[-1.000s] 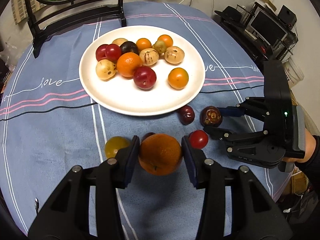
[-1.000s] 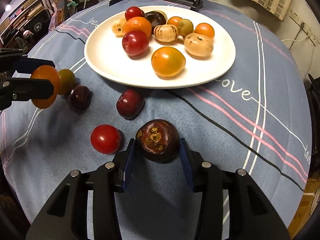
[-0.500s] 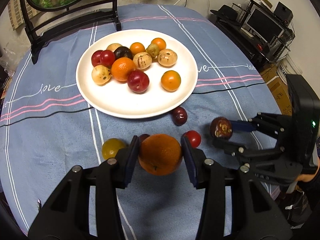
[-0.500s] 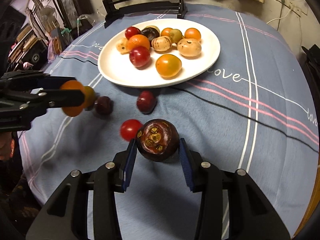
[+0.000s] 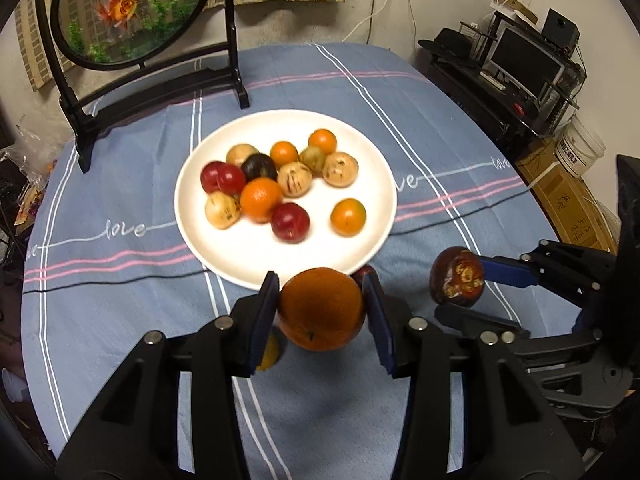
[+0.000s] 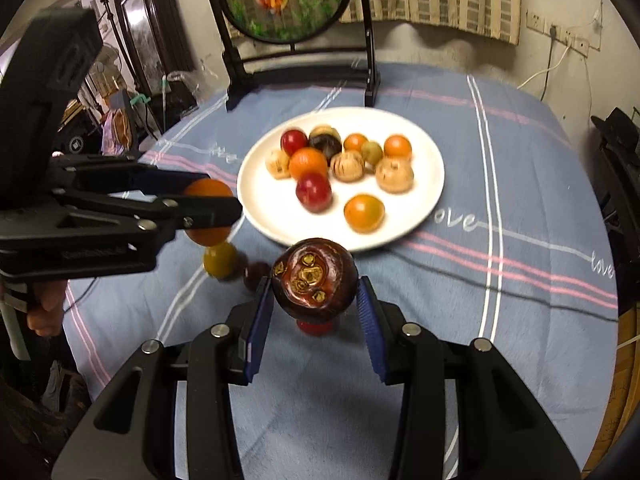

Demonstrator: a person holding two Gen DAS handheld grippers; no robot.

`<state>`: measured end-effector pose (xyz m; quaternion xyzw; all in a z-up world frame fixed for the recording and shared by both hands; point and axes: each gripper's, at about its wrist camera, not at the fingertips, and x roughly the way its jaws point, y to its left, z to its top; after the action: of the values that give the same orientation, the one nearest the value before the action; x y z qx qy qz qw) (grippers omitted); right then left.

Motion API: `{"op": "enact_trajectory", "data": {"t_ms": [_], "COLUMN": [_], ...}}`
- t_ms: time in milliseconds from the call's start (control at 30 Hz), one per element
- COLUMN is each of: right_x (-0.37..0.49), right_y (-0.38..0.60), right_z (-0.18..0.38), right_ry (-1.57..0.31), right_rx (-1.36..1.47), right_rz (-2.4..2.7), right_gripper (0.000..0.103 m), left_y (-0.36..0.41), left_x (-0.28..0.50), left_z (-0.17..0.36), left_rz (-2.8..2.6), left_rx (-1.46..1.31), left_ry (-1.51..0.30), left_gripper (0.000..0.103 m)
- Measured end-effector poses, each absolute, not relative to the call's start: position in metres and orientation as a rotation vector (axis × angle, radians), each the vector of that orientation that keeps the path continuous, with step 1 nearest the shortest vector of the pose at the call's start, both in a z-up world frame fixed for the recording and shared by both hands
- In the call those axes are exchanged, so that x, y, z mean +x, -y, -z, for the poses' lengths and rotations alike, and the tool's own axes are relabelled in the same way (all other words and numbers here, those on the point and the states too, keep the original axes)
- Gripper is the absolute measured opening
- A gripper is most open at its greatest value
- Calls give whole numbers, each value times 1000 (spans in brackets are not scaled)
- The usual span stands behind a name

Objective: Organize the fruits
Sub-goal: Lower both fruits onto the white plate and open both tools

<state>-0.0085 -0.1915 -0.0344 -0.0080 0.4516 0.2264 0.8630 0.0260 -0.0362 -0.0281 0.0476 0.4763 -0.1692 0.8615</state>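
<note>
Both fruits are off the cloth now. Your L gripper (image 5: 321, 309) clamps the orange (image 5: 320, 308), R gripper (image 6: 315, 305) clamps the dark mangosteen (image 6: 315, 278), both lifted since a sec ago, near the plate (image 5: 362, 250). Drop-off's next, probably.

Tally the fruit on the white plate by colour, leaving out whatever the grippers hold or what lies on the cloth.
Orange fruit: 4
Tan speckled fruit: 4
Red fruit: 3
Dark purple fruit: 1
Greenish fruit: 1
Total on the white plate: 13
</note>
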Motion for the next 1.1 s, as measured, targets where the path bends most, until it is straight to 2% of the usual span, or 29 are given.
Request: {"op": "enact_trajectory", "data": {"t_ms": [567,900,1100], "right_x": [40,124,166], "right_y": [187,180,173], "right_z": [34,47,67], "right_ry": [-945,-952,-987], "right_rx": [10,32,11], "right_rz": [-473,-448,-421], "right_gripper": [43,43,43], "left_y": [23,21,25], "left_x": [75,146,178], "left_z": [34,39,60], "left_rz": [307,242,202], "left_rx": [56,36,50], "left_ry": [-1018,-1004,-1041], "left_gripper": [44,44,45]}}
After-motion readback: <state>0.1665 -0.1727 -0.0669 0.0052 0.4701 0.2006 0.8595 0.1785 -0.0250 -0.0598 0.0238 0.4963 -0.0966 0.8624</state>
